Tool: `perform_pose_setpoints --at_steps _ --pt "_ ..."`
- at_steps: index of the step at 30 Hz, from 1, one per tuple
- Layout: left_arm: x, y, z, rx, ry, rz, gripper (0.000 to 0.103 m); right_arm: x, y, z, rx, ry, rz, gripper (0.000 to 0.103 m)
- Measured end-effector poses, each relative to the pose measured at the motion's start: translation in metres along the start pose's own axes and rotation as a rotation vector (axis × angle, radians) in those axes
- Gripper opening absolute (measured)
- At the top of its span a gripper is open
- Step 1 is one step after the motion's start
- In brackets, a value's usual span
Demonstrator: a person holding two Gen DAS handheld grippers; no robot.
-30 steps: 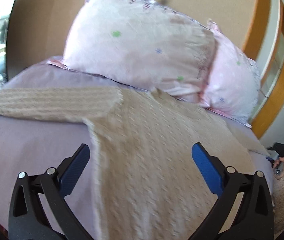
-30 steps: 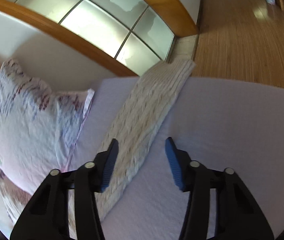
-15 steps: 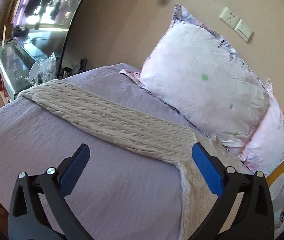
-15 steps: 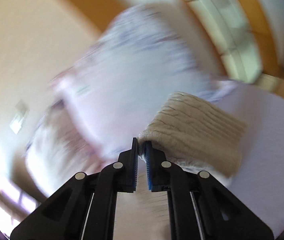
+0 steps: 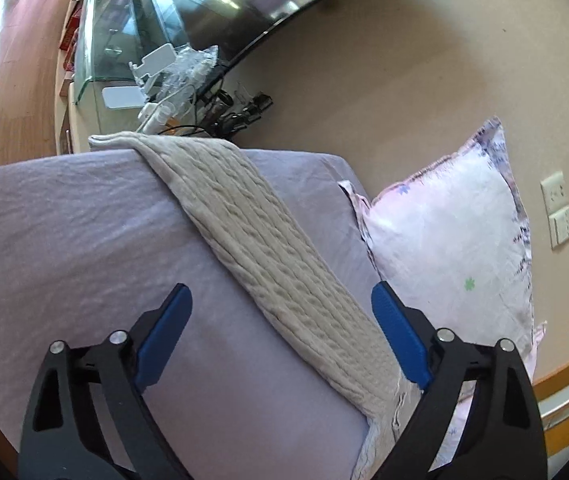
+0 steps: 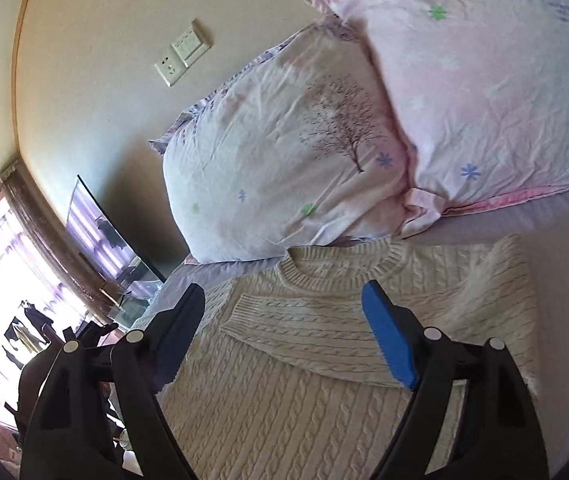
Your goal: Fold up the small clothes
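Note:
A cream cable-knit sweater [image 6: 324, 380] lies flat on the lilac bed sheet [image 5: 64, 240], its collar [image 6: 340, 268] toward the pillows. One sleeve [image 6: 348, 332] lies folded across the chest. The other sleeve [image 5: 252, 240] stretches straight out to the bed's edge in the left wrist view. My left gripper [image 5: 280, 336] is open and empty, hovering over that outstretched sleeve near the shoulder. My right gripper [image 6: 284, 328] is open and empty above the folded sleeve.
Two pink patterned pillows [image 6: 284, 160] [image 6: 484, 80] lean on the wall behind the collar; one also shows in the left wrist view [image 5: 456, 248]. A cluttered bedside surface [image 5: 172, 92] with a glass case stands past the sleeve's end. Wall sockets [image 6: 182, 54] sit above.
My right gripper carried one sleeve across the chest, let it go and now stands open. My left gripper swung left along the other sleeve, staying open.

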State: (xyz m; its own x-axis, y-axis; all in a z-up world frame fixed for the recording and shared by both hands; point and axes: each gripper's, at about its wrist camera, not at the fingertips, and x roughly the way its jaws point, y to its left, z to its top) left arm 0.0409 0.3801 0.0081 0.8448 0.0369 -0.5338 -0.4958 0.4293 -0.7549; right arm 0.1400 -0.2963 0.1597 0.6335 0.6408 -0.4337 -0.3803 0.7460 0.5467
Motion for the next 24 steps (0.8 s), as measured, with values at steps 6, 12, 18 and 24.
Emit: perform_pose_setpoints --at_steps 6,12,18,24 --pt "0.008 0.021 0.04 -0.147 -0.06 0.081 0.079 -0.037 -0.03 -0.002 0.033 -0.065 -0.041 0.082" --pt "0.025 0.031 0.06 -0.203 -0.04 0.115 0.03 -0.059 -0.055 -0.013 0.076 -0.085 -0.065 0.083" --pt "0.029 -0.015 0.045 -0.054 -0.048 0.056 0.007 -0.084 -0.079 -0.025 0.101 -0.13 -0.112 0.086" --pt "0.031 -0.184 -0.06 0.405 0.113 -0.324 0.007 -0.104 -0.1 -0.032 0.159 -0.166 -0.155 0.087"
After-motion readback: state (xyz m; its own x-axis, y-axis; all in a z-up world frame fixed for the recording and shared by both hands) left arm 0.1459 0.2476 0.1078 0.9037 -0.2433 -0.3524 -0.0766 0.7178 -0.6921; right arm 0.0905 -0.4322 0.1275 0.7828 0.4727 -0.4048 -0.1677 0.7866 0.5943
